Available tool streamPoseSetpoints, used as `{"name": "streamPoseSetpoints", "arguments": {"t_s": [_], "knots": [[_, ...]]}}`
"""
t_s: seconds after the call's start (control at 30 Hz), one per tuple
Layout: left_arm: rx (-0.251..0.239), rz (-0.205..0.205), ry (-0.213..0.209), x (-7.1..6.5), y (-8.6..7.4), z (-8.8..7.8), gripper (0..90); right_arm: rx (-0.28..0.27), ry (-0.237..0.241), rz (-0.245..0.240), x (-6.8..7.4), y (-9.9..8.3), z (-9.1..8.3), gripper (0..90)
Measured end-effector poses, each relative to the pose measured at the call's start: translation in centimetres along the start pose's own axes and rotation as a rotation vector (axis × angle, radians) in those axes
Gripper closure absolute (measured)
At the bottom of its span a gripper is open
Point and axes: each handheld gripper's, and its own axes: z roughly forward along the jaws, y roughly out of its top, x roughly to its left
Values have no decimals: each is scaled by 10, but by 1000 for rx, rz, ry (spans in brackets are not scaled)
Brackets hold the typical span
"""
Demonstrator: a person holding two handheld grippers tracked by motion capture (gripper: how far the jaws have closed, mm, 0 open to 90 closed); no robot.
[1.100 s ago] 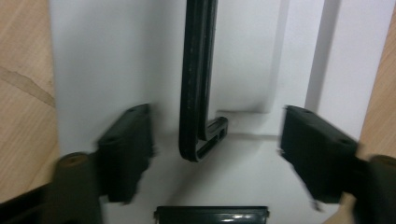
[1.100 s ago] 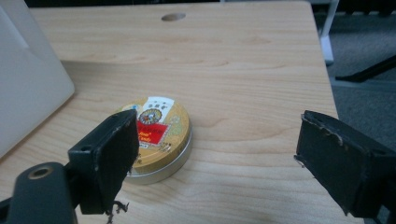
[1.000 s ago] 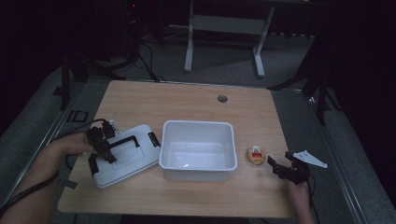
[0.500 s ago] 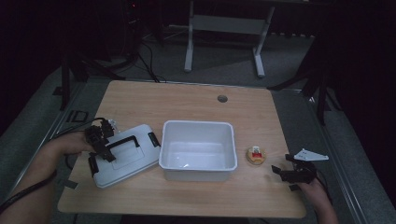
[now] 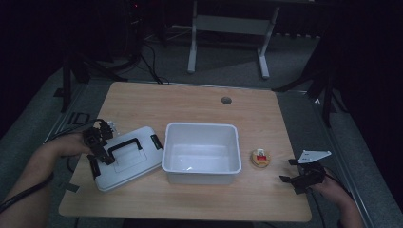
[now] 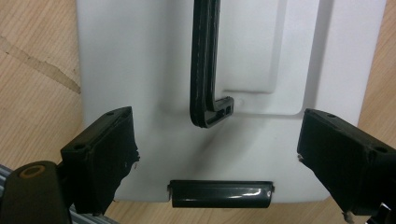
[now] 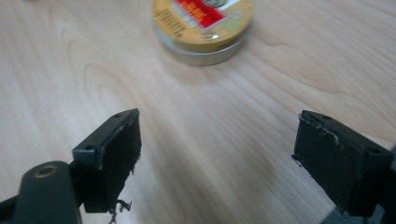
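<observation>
My left hand-held gripper hangs wide open over the white lid, holding nothing. The lid lies flat on the desk, light, stiff and slippery; its black handle is best to grab. My right hand-held gripper is wide too, near the small yellow tin. The white tub sits between them.

Tin label print: too blurred.

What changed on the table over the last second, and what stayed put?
The right gripper drew back from the round tin toward the table's near right corner, jaws open and empty. The left gripper kept its place over the white lid, open, holding nothing. Lid, white bin and tin have not moved.
</observation>
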Motion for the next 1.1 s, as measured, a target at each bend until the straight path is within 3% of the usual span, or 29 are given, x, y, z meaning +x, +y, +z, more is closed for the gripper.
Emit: {"name": "streamPoseSetpoints", "arguments": {"t_s": [0.17, 0.3, 0.43, 0.77, 0.9, 1.1], "knots": [[6, -3, -2, 0, -1, -1, 112, 179, 55, -99, 7, 14, 6, 161], [8, -1, 2, 0, -2, -1, 112, 300, 84, -126, 13, 25, 10, 161], [11, -4, 2, 0, -3, -2, 112, 431, 67, -159, 16, 33, 14, 160], [20, 8, 3, -2, -1, -1, 112, 697, 40, -207, 25, 56, 20, 125], [19, 8, 1, -2, -1, -2, 112, 744, 19, -228, 27, 63, 24, 121], [20, 8, 2, -3, -3, -3, 112, 706, 21, -232, 24, 74, 25, 121]]}}
